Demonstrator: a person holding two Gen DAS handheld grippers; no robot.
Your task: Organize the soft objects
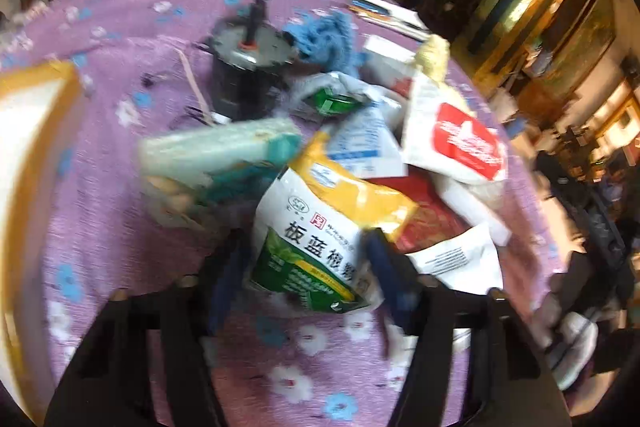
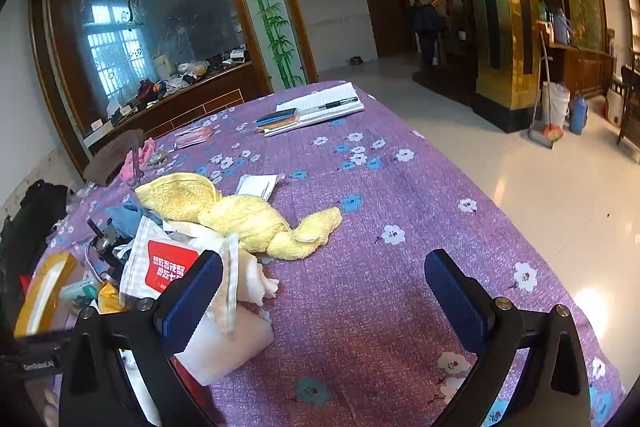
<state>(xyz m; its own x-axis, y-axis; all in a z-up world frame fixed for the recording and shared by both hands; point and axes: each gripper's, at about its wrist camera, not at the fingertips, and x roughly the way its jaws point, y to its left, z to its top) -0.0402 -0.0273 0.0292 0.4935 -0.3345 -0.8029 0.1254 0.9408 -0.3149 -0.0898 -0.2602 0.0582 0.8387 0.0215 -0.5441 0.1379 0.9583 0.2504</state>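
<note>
Green-yellow packet between left fingers

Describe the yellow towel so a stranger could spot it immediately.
On the purple flowered tablecloth, look just beyond the pile of white packets. The yellow towel lies crumpled there, the only fuzzy pale-yellow cloth, with one end trailing toward open table.

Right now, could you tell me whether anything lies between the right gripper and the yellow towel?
Partly. The right gripper stands open over bare purple cloth, and the yellow towel lies ahead to its left. A white packet with a red label and a white cloth crowd its left finger; the straight path looks clear.
</note>
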